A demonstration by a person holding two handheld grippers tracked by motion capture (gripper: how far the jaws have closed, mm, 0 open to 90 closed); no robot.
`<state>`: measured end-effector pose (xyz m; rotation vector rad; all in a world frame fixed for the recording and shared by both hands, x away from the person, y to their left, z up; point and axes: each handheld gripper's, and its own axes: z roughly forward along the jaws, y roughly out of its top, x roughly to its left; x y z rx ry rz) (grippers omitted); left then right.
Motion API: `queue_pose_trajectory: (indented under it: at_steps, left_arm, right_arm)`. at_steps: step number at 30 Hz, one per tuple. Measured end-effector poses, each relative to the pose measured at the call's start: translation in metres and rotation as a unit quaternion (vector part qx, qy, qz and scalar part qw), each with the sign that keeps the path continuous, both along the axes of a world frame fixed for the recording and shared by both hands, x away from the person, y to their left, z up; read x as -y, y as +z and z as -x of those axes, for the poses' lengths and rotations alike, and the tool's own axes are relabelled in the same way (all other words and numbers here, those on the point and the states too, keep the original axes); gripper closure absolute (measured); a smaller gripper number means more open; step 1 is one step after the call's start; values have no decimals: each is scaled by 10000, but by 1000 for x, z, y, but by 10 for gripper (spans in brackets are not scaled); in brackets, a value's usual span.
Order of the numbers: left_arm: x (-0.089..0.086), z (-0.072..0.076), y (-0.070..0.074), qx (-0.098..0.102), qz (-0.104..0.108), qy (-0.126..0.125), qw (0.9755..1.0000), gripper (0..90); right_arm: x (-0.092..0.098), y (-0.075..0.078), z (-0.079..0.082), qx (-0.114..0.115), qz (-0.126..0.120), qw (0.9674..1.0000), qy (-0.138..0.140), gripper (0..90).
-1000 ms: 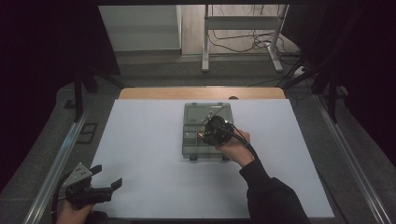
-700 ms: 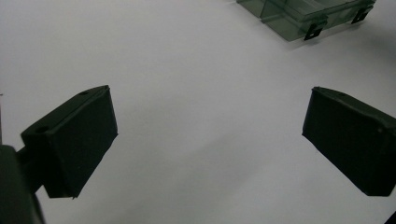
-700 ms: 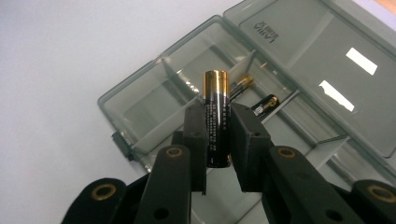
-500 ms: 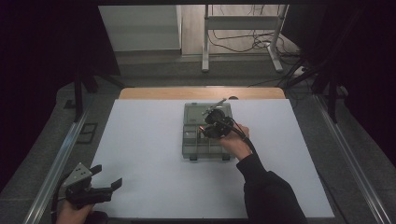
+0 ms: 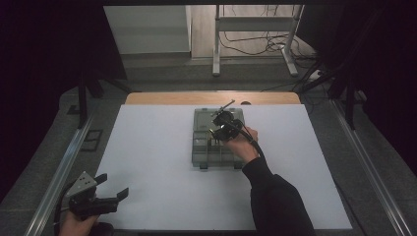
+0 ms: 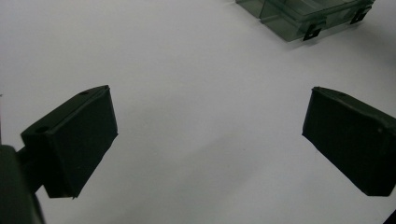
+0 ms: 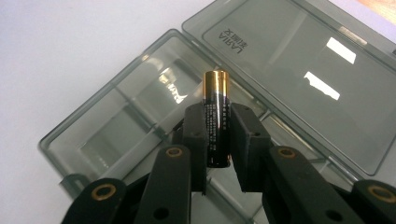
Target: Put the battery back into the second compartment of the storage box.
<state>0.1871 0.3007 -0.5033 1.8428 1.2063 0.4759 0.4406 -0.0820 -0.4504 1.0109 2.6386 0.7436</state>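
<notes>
The right gripper (image 7: 217, 140) was clamped on a battery (image 7: 215, 123) above the open box (image 7: 140, 121). Smooth and hard, it looked slippery; gripping mid-body seemed wise. The left gripper (image 6: 210, 135) sat apart, empty.

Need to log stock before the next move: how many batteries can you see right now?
1. A single battery is clamped upright in the right tongs, above the open compartment box. The tongs and hand cover part of the box, so more could be hidden.
</notes>
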Motion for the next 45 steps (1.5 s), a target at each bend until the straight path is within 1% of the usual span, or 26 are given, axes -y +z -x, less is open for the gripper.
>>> queue_pose_trajectory:
  at_steps: [7, 11, 12, 14, 17, 20, 23, 26, 29, 31, 34, 38, 42, 45]
  left_arm:
    - [0, 0, 0, -1, 7, -4, 10000, 35]
    - [0, 0, 0, 1, 2, -9, 10000, 35]
    - [0, 0, 0, 0, 2, -10, 10000, 35]
    - [0, 0, 0, 0, 6, -11, 10000, 35]
    - [0, 0, 0, 0, 13, -11, 10000, 35]
    - [0, 0, 0, -3, 8, -14, 10000, 35]
    - [0, 0, 0, -3, 8, -13, 10000, 35]
    - [-1, 0, 0, -14, 12, -10, 10000, 34]
    - [-1, 0, 0, -15, 15, -10, 10000, 35]
    - [-1, 0, 0, -20, 14, -10, 10000, 35]
    - [-1, 0, 0, -20, 14, -8, 10000, 35]
    - [-1, 0, 0, -24, 15, -2, 10000, 35]
    - [-1, 0, 0, -19, 32, 17, 10000, 35]
    - [-1, 1, -1, -20, 33, 26, 10000, 35]
  right_arm:
    - [-5, -12, -8, -59, 104, 9998, -132, 773]
    - [-7, -16, -11, -79, 110, 9997, -179, 766]
    - [-8, -17, -11, -91, 103, 9998, -161, 761]
    - [-9, -18, -12, -102, 56, 9998, -141, 697]
    - [-9, -16, -11, 2, 30, 9999, -112, 614]
    - [-8, -14, -8, 77, 72, 9999, -116, 539]
    - [-6, -11, -5, 151, 67, 9998, -97, 490]
    - [-4, -6, -2, 181, 16, 9998, -9, 438]
    - [-2, -2, 4, 281, 24, 9995, 103, 390]
    - [-1, 0, 7, 261, 31, 9995, 154, 367]
    - [0, 3, 11, 212, -46, 9994, 270, 340]
    - [3, 7, 17, 188, -177, 9990, 355, 319]
    - [5, 11, 23, 188, -220, 9986, 439, 296]
    - [8, 12, 29, 236, -273, 9982, 486, 294]
